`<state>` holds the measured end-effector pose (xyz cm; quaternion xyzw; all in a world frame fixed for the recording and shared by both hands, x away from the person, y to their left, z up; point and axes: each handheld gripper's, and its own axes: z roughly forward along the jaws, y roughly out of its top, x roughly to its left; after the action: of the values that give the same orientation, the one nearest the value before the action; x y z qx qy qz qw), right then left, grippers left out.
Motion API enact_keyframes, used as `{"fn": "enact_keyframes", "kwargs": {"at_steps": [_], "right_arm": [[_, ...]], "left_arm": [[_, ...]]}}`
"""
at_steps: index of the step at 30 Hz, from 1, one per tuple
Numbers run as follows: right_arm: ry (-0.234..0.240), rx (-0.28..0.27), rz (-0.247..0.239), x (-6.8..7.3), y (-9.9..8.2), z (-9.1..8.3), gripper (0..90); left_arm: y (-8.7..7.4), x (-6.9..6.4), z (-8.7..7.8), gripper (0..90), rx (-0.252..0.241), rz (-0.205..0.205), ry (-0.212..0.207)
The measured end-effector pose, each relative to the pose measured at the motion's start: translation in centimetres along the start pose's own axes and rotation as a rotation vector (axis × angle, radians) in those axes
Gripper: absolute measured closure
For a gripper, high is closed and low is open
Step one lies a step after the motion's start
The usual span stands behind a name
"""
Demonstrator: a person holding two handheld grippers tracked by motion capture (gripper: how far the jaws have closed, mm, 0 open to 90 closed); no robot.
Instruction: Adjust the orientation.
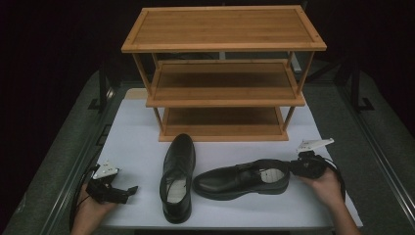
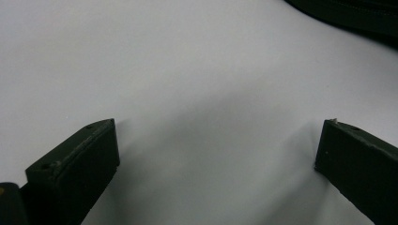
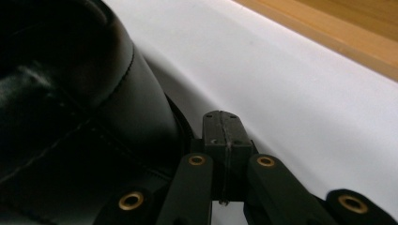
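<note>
Dark room, white mat (image 1: 132, 147) on the table, bamboo rack (image 1: 222, 73) standing at its far edge. The shoe (image 1: 242, 177) I'm working lies on its side across the near half of the mat, long axis running left to right, toe left, heel right. My right gripper (image 1: 296, 166) sits right at that heel; in the right gripper view its jaws are pressed flat together beside the heel leather (image 3: 117, 93), touching or nearly so, nothing pinched between them. So the shoe lies left of this tool, and the right hand is plainly the nearer one. The second shoe (image 1: 177, 177) stands upright just off the toe, pointing at the rack. My left gripper (image 1: 128, 192), jaws wide apart over bare mat, waits near-left, apart from both. Open mat lies between the shoes and the bottom shelf (image 1: 222, 128).
</note>
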<state>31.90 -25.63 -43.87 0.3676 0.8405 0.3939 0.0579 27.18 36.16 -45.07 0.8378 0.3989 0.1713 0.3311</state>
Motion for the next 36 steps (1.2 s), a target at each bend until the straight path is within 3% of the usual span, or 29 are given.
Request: {"fn": "enact_keyframes", "kwargs": {"at_steps": [24,32,36], "right_arm": [[0.035,0.062,-0.028,4.0,-2.2,-1.8,89.8],[0.072,0.071,-0.038,5.2,-2.8,-2.1,89.8],[0.100,0.090,-0.066,5.9,-2.9,-2.1,89.8]], "left_arm": [[0.0,0.0,0.0,0.0,0.000,0.000,0.000],[0.0,0.0,0.0,0.0,0.000,-0.001,0.000],[0.0,0.0,0.0,0.0,0.001,-0.002,-0.001]]}}
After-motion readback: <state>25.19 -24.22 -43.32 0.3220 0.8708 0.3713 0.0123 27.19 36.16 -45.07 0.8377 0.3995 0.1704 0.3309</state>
